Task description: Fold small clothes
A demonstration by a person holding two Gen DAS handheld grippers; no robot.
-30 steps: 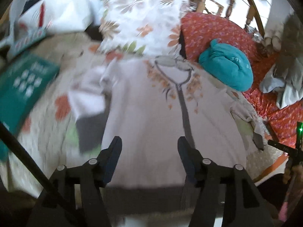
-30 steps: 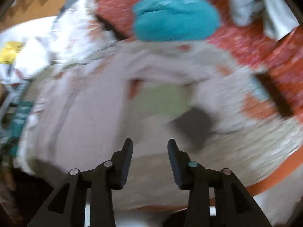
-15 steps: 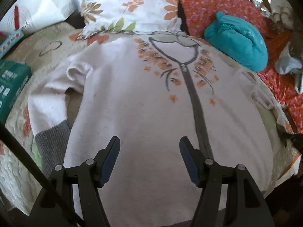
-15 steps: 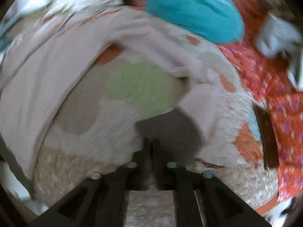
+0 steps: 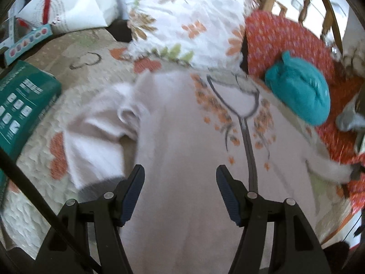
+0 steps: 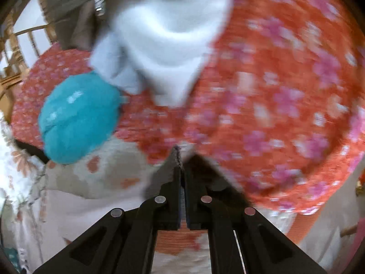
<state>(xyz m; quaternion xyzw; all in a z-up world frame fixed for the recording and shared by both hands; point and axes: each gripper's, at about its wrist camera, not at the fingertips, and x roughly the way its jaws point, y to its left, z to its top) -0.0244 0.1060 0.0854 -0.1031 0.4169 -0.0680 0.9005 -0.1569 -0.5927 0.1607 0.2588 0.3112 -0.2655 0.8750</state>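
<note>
A pale pink zip-up sweater (image 5: 182, 141) with orange flowers and grey cuffs lies flat, front up, on the quilted bed. Its left sleeve (image 5: 95, 141) is bent beside the body. My left gripper (image 5: 180, 182) is open and empty, hovering over the sweater's lower body. My right gripper (image 6: 181, 159) is shut on the grey cuff (image 6: 168, 166) of the sweater's right sleeve and holds it out over the red floral cover. In the left wrist view that sleeve (image 5: 328, 169) is stretched to the right.
A teal bundle (image 5: 301, 91) lies by the collar, also in the right wrist view (image 6: 77, 118). A floral pillow (image 5: 189, 20) is behind the sweater, a green box (image 5: 20, 107) at left, white cloth (image 6: 168, 36) on the red cover (image 6: 273, 105).
My right gripper closed on the right sleeve's grey cuff and pulled it outward to the right, over the red cover. The left gripper stayed open above the sweater and drew back a little.
</note>
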